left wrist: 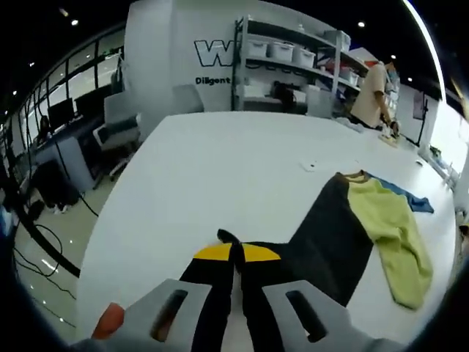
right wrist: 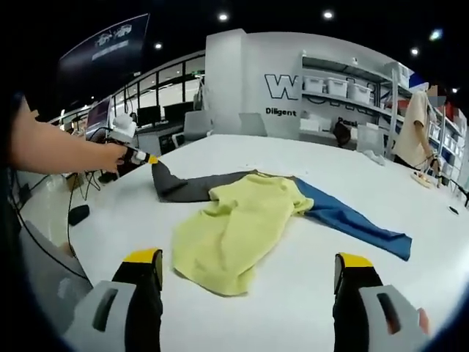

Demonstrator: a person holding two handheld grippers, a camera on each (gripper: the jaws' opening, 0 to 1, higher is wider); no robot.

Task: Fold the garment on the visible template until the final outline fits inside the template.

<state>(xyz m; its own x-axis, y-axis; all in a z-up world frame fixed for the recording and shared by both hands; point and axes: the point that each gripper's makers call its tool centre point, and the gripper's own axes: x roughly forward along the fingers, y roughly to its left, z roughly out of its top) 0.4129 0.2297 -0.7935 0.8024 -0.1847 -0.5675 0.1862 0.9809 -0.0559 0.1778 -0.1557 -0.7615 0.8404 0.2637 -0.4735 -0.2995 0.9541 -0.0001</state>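
The left gripper [left wrist: 234, 282] pinches the dark sleeve end of the garment [left wrist: 366, 227], its jaws pressed together on the cloth. The right gripper [right wrist: 249, 282] hovers with jaws spread wide, near the garment's yellow part on the white table [left wrist: 220, 161].

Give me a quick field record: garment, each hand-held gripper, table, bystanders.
garment: yellow-green, dark grey and blue top, spread unfolded on the table
left hand-held gripper: jaws shut on the garment's dark grey sleeve
right hand-held gripper: open, holding nothing, short of the yellow-green part
table: white
template: cannot tell
bystander: person standing at the far end by the shelves
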